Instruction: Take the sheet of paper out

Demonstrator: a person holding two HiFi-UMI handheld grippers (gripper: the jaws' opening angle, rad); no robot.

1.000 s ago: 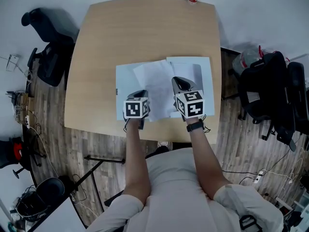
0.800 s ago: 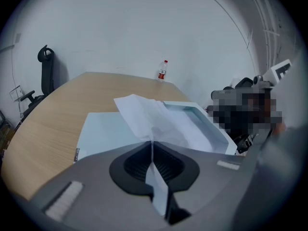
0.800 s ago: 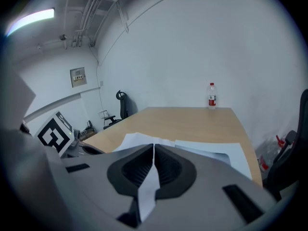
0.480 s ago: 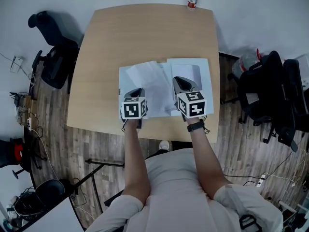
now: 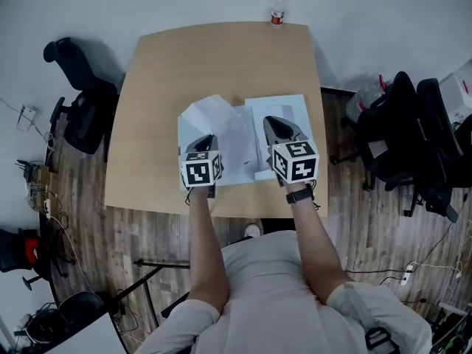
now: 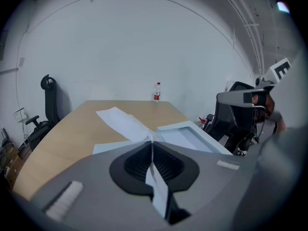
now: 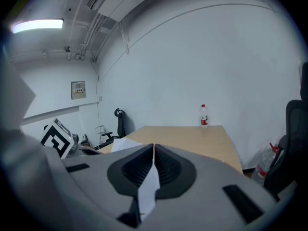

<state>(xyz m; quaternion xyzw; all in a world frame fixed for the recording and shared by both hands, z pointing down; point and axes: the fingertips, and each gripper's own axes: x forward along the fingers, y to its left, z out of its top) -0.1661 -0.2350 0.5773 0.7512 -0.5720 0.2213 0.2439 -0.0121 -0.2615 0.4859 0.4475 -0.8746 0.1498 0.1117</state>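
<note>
A white sheet of paper (image 5: 214, 119) sticks out to the far left of a pale blue folder (image 5: 293, 108) lying on the wooden table (image 5: 206, 57). My left gripper (image 5: 206, 141) is shut on the sheet's near edge; in the left gripper view the sheet (image 6: 123, 122) runs forward from the closed jaws (image 6: 152, 147), raised off the table. My right gripper (image 5: 276, 125) is shut on the folder's right leaf, which is lifted off the table. A white strip shows pinched in the right gripper (image 7: 153, 152). The folder (image 6: 186, 135) shows to the right in the left gripper view.
A water bottle (image 5: 277, 9) stands at the table's far edge. Black office chairs stand left (image 5: 77, 87) and right (image 5: 413, 135) of the table. The person stands at the near edge, both arms stretched over it.
Both grippers have risen. The sheet has slid left and lifted out of the folder, and the folder's right leaf has come up off the table.
</note>
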